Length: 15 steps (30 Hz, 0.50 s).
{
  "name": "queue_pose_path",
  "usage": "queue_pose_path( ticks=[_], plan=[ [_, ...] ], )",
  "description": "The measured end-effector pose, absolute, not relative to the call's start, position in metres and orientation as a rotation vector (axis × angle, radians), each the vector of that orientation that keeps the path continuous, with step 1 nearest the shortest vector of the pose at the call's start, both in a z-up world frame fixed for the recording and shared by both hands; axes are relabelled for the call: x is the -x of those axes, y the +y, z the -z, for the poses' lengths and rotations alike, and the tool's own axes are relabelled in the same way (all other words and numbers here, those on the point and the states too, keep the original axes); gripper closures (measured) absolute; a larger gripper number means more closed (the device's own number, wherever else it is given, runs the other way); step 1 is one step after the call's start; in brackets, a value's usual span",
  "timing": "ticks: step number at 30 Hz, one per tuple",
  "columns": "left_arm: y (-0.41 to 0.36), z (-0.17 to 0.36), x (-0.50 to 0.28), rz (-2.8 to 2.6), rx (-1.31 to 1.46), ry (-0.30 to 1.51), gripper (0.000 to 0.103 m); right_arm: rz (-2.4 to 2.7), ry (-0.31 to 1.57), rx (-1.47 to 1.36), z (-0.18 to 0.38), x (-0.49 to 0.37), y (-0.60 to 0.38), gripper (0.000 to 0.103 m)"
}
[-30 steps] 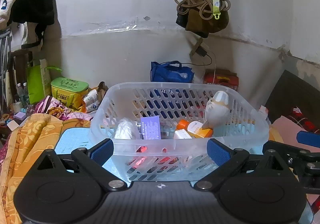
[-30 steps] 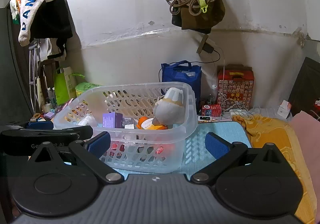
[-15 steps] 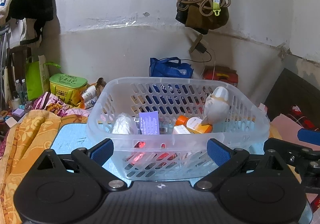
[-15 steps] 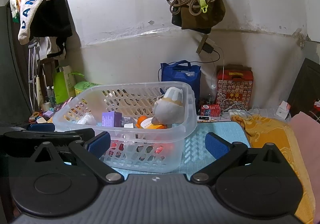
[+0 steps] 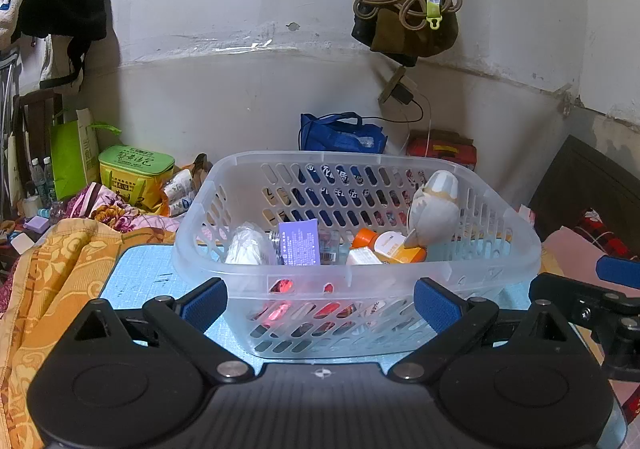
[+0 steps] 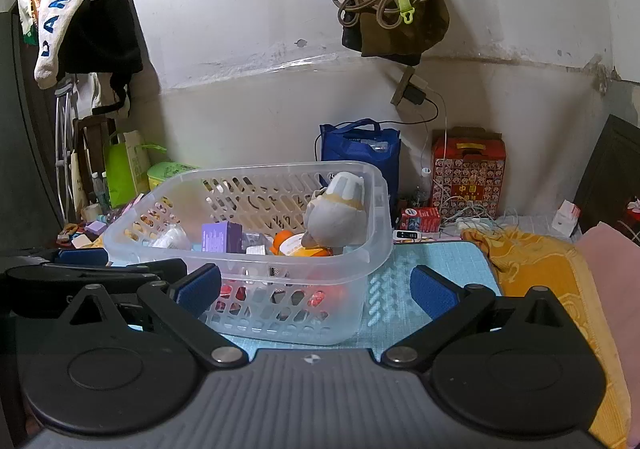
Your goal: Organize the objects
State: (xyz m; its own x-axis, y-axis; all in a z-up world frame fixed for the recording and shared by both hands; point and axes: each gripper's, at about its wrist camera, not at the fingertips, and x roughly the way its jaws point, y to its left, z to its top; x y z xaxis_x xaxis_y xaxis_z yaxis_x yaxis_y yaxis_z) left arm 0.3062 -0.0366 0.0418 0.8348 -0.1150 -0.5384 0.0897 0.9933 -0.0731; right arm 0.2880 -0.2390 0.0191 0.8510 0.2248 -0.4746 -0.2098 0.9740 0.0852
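left gripper [image 5: 320,301]: wide open, holding nothing, just in front of clear basket [image 5: 516,245] | right gripper [image 6: 316,289]: wide open, holding nothing, at basket's right corner | basket: on blue mat [image 6: 432,261] | inside: white toy [image 5: 434,209], purple box [image 5: 299,241], orange bottle [image 5: 394,247]

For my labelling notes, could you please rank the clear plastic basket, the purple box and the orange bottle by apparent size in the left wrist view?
1. Clear plastic basket, by far the largest.
2. Purple box.
3. Orange bottle, partly hidden, so its lower rank is less sure.
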Motion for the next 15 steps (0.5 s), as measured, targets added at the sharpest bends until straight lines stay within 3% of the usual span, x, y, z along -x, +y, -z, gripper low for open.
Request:
queue_pose_path(
  ticks=[15],
  plan=[
    [-0.046,-0.043,-0.297,0.125,-0.009,0.536,0.002,-0.232,0.504,-0.037,-0.017,-0.286,-0.238,0.000]
  ],
)
